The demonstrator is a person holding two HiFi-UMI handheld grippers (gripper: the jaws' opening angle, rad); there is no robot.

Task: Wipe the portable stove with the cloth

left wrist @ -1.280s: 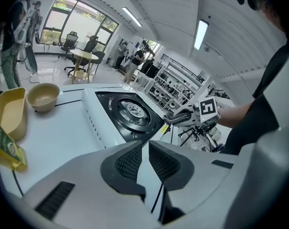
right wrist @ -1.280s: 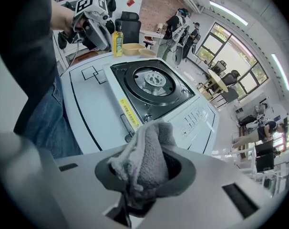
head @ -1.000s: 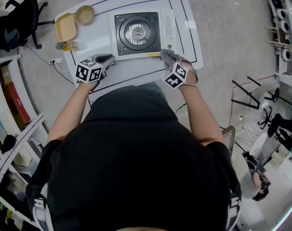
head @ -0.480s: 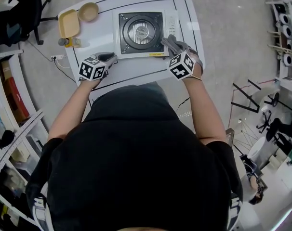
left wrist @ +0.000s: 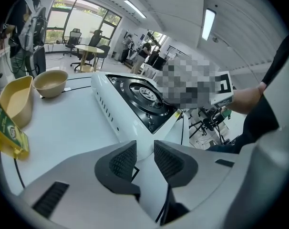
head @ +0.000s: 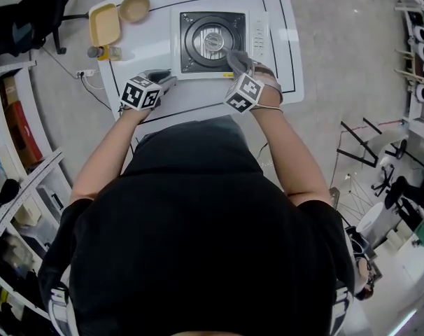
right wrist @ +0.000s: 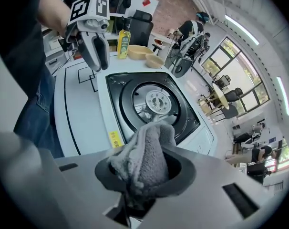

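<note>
While the right hand-held gripper (right wrist: 143, 175) has its jaws clamped tight on the cloth (right wrist: 147, 156), the grey cloth bulges out past the jaws in a soft lump. It is over the front right part of the stove's (head: 215, 40) black top, close to the round burner (right wrist: 156, 101). Whether it presses on the top cannot be told. The stove is white with a black square top and sits flat on the white bench (head: 282, 19), inside a black line drawn there. The left hand-held gripper (left wrist: 145, 159) is low over the bench, just by the stove's front left corner. Its jaws are a little apart and nothing is between them. Further left on the bench lie a yellow tray (head: 104, 25) and a tan bowl (head: 134, 8) side by side. A yellow bottle (head: 100, 52) stands near the tray.
</note>
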